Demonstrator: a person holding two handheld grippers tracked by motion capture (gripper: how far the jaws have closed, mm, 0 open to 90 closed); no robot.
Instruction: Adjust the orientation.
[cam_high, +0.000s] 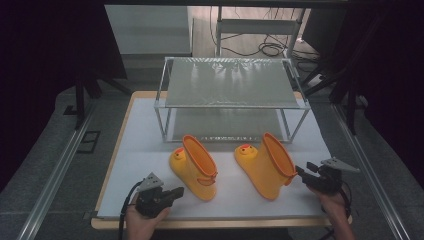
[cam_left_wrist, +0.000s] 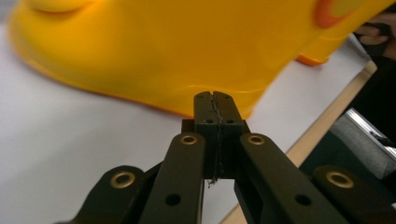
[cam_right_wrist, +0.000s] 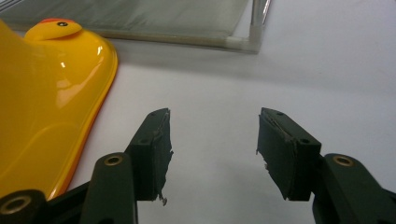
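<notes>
Two yellow rubber boots with orange rims and duck faces stand on the white table top. The left boot is just right of my left gripper, which is shut with nothing between its fingers, its tips close to the boot's heel. The right boot stands just left of my right gripper, which is open and empty over the bare table top beside the boot's sole.
A two-level metal shelf rack stands behind the boots at the back of the table. The table's wooden front edge lies near both hands. Cables lie on the floor beyond the rack.
</notes>
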